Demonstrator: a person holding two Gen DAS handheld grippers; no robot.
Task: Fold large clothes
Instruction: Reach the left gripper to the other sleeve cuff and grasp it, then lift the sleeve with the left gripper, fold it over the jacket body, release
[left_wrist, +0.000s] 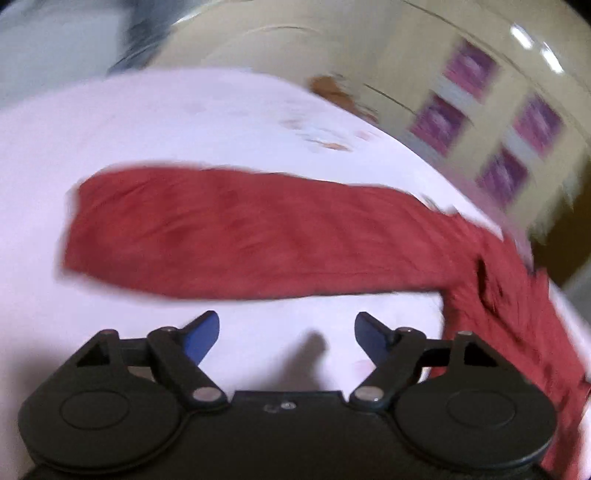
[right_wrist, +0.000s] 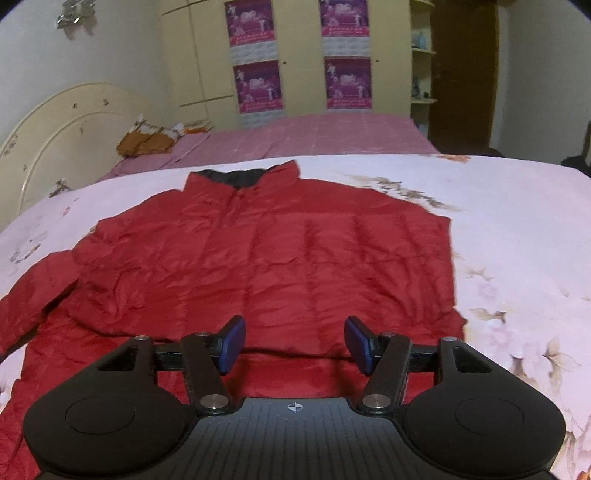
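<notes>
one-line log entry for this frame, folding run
phase: pre-grasp | red jacket flat on bed cover, left sleeve spread out | left gripper open, empty | right gripper open over hem

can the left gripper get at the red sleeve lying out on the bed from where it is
Probably yes: the left gripper is open, with only bare bedspread between it and the red sleeve; the view is blurred, though.

Left gripper (left_wrist: 287, 332): matte black body, two round disc housings with embossed circles, angled black link arms on silver pivot pins, blue pads on fingertips (left_wrist: 205, 334), small screw heads at centre of body.
Right gripper (right_wrist: 294, 343): same black frame and discs, silver pins, triangular cut-outs in outer arms, dark blue pads, ribbed centre plate with white crosshair mark.
</notes>
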